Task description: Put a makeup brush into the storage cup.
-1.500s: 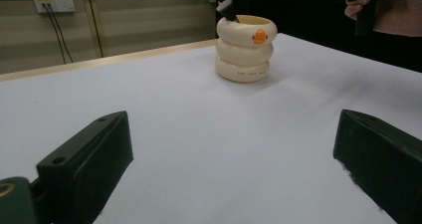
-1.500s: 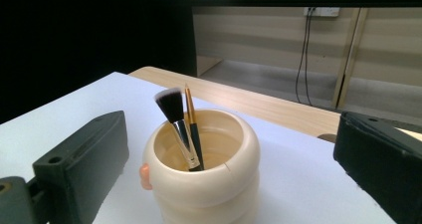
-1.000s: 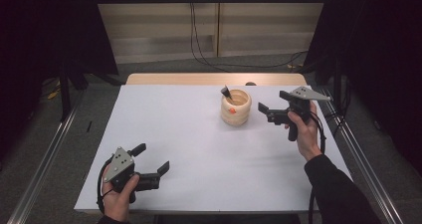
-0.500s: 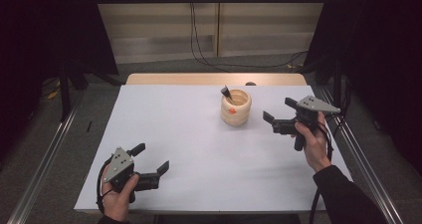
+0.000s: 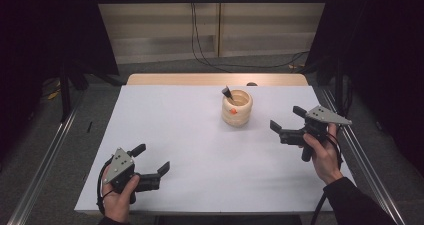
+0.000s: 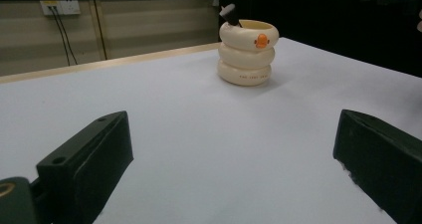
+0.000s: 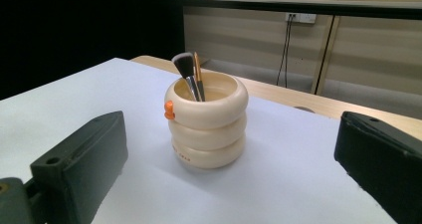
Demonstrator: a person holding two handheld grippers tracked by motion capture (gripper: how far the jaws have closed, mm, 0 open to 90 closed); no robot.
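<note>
Standing upright, cream holder (image 5: 237, 108) contains brush (image 7: 186, 70); both grippers' fingers wide apart, empty.

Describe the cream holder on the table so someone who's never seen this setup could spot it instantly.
Start at the white table, then look toward its far edge, right of centre. There stands the cream holder, shaped like three stacked rings, nearer the right gripper than the left. It has a small orange duck bill on the top ring and a brush poking out.
</note>
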